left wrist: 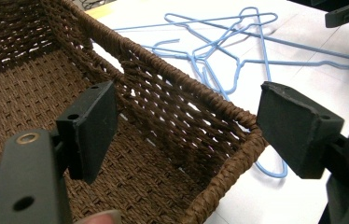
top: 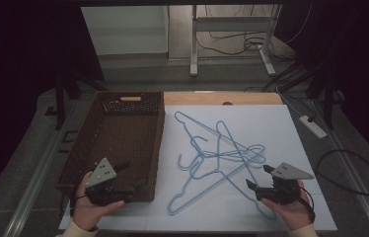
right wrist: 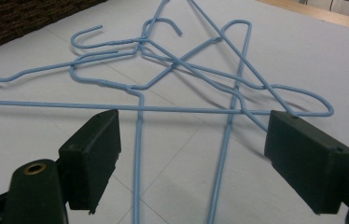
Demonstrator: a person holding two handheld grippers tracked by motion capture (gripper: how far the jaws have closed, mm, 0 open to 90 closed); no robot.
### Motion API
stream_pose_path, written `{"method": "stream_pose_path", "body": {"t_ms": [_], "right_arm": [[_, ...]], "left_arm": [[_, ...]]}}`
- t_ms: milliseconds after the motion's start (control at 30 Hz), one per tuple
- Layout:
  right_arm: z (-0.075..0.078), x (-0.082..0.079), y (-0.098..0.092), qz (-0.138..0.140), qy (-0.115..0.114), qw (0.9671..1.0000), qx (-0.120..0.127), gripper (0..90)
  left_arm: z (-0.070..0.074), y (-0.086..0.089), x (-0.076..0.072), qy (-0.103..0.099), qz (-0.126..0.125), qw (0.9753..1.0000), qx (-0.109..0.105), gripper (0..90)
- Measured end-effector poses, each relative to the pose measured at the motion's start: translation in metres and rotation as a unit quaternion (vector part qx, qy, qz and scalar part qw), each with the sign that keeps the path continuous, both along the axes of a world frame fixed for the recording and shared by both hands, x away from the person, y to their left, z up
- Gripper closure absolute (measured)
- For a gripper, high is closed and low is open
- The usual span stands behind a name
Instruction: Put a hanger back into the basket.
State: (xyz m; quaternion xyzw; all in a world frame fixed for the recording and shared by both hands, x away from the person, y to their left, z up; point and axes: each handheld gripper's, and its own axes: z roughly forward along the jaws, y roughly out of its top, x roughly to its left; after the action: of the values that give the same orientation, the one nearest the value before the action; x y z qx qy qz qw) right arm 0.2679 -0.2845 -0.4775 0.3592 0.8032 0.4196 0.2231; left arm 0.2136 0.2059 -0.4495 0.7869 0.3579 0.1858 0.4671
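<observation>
While your right gripper (top: pixel 257 178) hovers with its jaws spread wide and nothing between them, the blue wire hangers (right wrist: pixel 182 70) lie tangled flat on the white surface (top: pixel 301 148) directly ahead of it, one long straight bar crossing just beyond the jaw tips. Judged from their thin gauge, they should be light, springy and slick, and prone to drag their neighbours along where the hooks interlock. Take hold on a straight run of wire nearest the gripper, clear of the crossings, and close squarely so it does not roll out. Your left gripper (left wrist: pixel 186 135) is likewise spread and holding nothing, poised over the near corner of the brown wicker basket (left wrist: pixel 219 116), with the hangers beyond the basket wall.
</observation>
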Motion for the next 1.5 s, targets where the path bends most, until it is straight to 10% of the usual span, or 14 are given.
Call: {"method": "stream_pose_path", "body": {"t_ms": [767, 1500], "right_arm": [[0.003, 0.008, 0.015, 0.015, 0.019, 0.9992, -0.031, 20.7], [0.017, 0.082, 0.070, 0.055, 0.057, 0.9906, -0.112, 32.4]], "left_arm": [[0.002, 0.002, 0.002, -0.002, 0.005, 1.0000, -0.001, 21.4], [0.002, 0.001, 0.001, -0.002, -0.001, 1.0000, 0.001, 21.5]]}}
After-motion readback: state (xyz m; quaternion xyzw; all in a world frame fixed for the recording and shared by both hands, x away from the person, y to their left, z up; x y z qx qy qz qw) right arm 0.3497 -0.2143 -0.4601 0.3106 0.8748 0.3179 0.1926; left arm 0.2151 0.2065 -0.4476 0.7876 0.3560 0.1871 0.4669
